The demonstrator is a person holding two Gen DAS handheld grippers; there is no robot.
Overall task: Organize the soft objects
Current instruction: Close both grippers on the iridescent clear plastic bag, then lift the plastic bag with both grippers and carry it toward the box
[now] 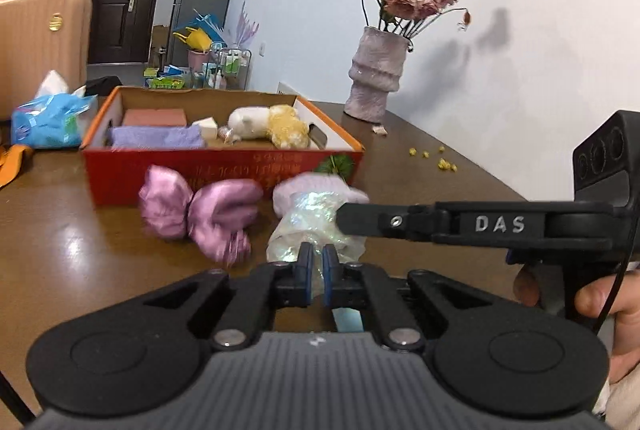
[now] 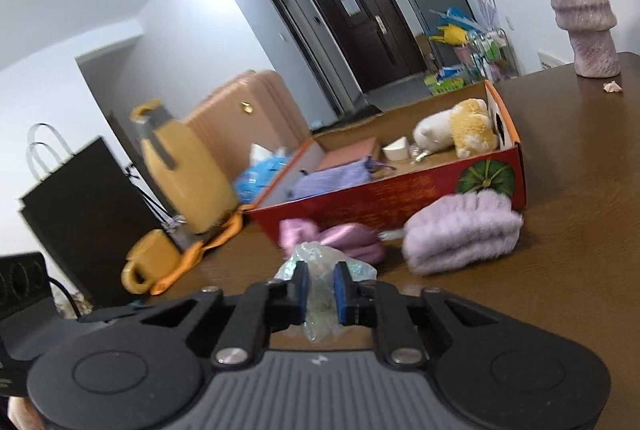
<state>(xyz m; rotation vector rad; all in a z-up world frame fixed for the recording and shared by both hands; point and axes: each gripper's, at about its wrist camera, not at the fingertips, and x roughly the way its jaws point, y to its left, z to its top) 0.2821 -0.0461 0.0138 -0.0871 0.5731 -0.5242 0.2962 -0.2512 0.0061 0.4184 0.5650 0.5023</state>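
Iridescent bag (image 1: 316,230) | both tongs (image 1: 318,264) (image 2: 323,282) pinch it | mug (image 2: 146,266) right-view only

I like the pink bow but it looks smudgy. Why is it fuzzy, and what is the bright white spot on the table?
In the left wrist view the pink satin bow is smeared by motion blur, while the vase stays fairly sharp; the white spot is lamp glare on the glossy table. In the right wrist view the bow is blurred too, and the ceiling light washes out white.
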